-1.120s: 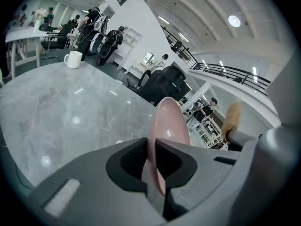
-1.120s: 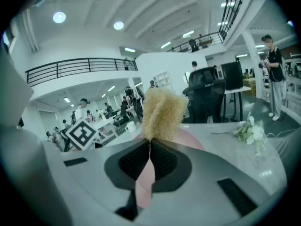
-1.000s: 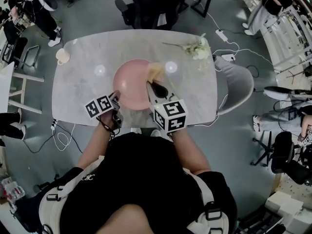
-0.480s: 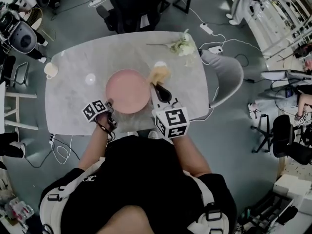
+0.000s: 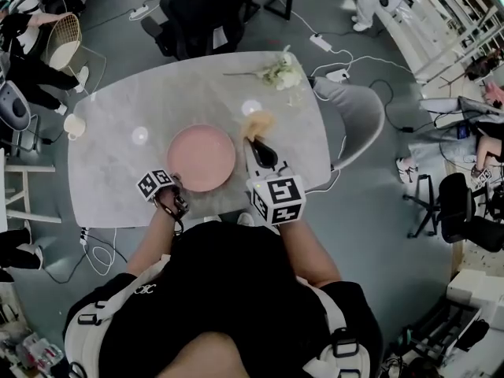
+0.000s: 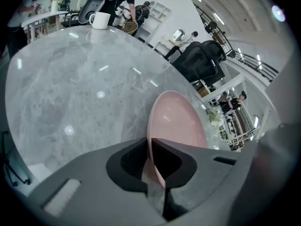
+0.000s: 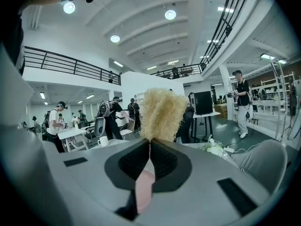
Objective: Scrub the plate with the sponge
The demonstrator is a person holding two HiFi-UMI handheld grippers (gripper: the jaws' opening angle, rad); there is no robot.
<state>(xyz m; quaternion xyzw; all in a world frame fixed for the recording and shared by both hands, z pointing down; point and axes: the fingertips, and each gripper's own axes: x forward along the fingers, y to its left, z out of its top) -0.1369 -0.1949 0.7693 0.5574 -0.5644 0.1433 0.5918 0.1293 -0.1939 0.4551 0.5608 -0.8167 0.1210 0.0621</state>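
Note:
A round pink plate (image 5: pixel 201 157) lies on the marble table (image 5: pixel 118 179). My left gripper (image 5: pixel 175 181) is shut on its near left rim; in the left gripper view the rim of the plate (image 6: pixel 178 121) runs between the closed jaws of my left gripper (image 6: pixel 149 147). My right gripper (image 5: pixel 256 144) is shut on a tan fibrous sponge (image 5: pixel 257 123), which sits just right of the plate's rim. In the right gripper view the sponge (image 7: pixel 162 112) sticks up from the closed jaws of my right gripper (image 7: pixel 149 147), with a sliver of the plate (image 7: pixel 143 189) below.
A white mug (image 5: pixel 73 124) stands at the table's left edge. A sprig of pale flowers (image 5: pixel 279 73) lies at the far right corner. A grey chair (image 5: pixel 354 128) is at the right side and a black office chair (image 5: pixel 201 14) beyond the far edge.
The sponge has come off the plate's far right edge and now sits beside the rim. My left gripper keeps hold of the plate. The head view has shifted.

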